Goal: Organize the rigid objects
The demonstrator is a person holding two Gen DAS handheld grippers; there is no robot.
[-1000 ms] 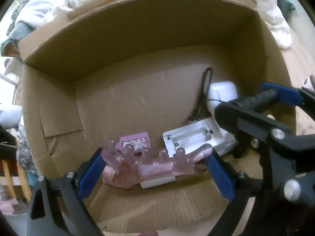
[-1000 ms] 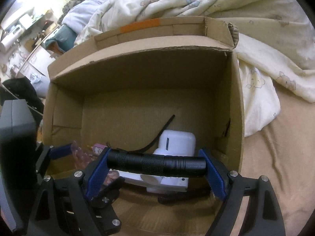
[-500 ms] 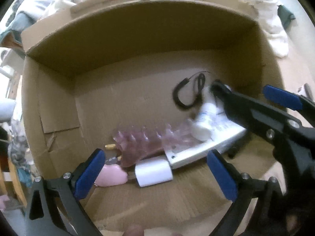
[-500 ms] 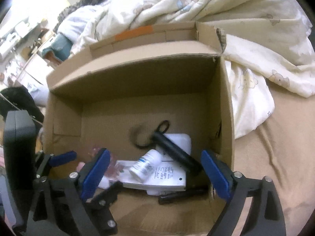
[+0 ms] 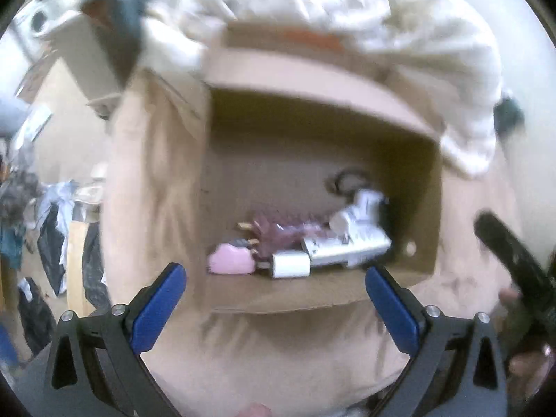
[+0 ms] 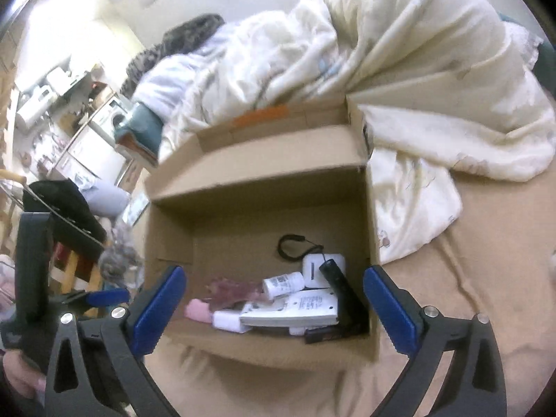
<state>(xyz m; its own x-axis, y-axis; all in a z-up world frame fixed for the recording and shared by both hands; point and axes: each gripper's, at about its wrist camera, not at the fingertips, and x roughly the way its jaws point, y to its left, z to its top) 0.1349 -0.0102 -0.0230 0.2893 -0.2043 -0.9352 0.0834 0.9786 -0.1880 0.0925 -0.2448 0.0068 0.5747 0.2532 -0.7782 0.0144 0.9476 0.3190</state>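
Black flashlight (image 6: 338,286) out of the right gripper (image 6: 274,307), now propped in the cardboard box's (image 6: 257,160) right corner, pink massager (image 6: 236,290) dropped from the left gripper (image 5: 274,304), both grippers empty, lifted clear.

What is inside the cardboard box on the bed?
In the cardboard box: a black flashlight, a white bottle, a flat white device, a translucent pink piece and a pink item. What lies beneath them is covered.

Print present, none of it legible.
Inside the cardboard box (image 6: 264,187): the small white bottle (image 6: 283,283) carries a label with a dark barcode-like block, and the flat white device (image 6: 299,311) beside it has rows of fine grey print. Both too small and soft to read. Left wrist view is blurred throughout.
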